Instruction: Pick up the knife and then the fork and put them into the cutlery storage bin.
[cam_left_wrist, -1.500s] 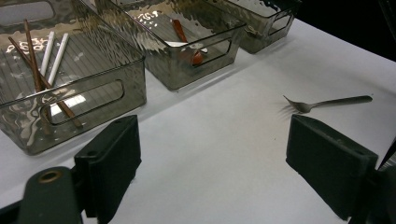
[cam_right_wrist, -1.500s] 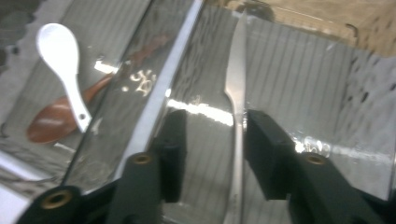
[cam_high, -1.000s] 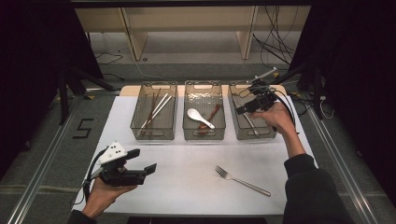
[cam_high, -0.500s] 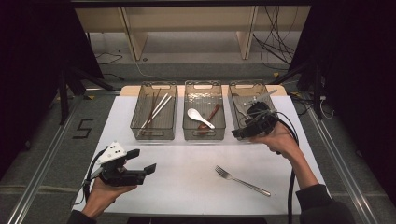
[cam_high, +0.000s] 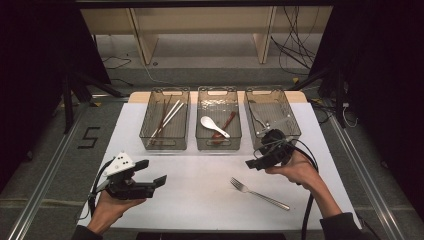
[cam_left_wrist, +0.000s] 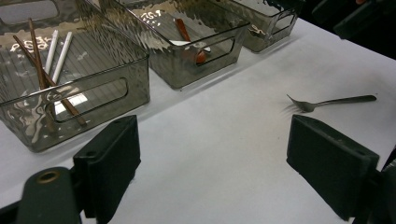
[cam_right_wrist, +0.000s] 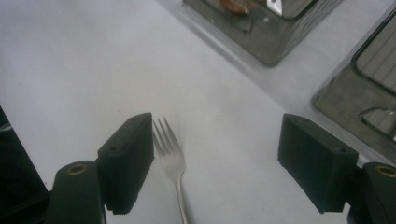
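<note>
A metal fork (cam_high: 257, 193) lies on the white tabletop (cam_high: 200, 205), tines toward the trays. My right gripper (cam_high: 257, 161) hovers just beyond the tines, in front of the right tray (cam_high: 273, 92). Its jaws have just been opening and stand open, gripping nothing. In the right gripper view the fork (cam_right_wrist: 170, 161) lies on the table beside the left jaw of my right gripper (cam_right_wrist: 217, 135). My left gripper (cam_high: 151, 171) is held open and empty at the near left. The left gripper view looks between the jaws of my left gripper (cam_left_wrist: 215, 163) and has the fork (cam_left_wrist: 327, 101) far off to the right.
Three smoky clear trays stand in a row at the back of the table. The left tray (cam_high: 165, 144) holds chopsticks (cam_high: 166, 116). The middle tray (cam_high: 218, 146) holds a white spoon (cam_high: 214, 125) and a reddish-brown one (cam_high: 228, 121). Metal cutlery (cam_high: 262, 122) lies in the right tray.
My right gripper has come away from above the right tray, toward the near side and down, to the fork's tines. The left gripper has stayed put.
</note>
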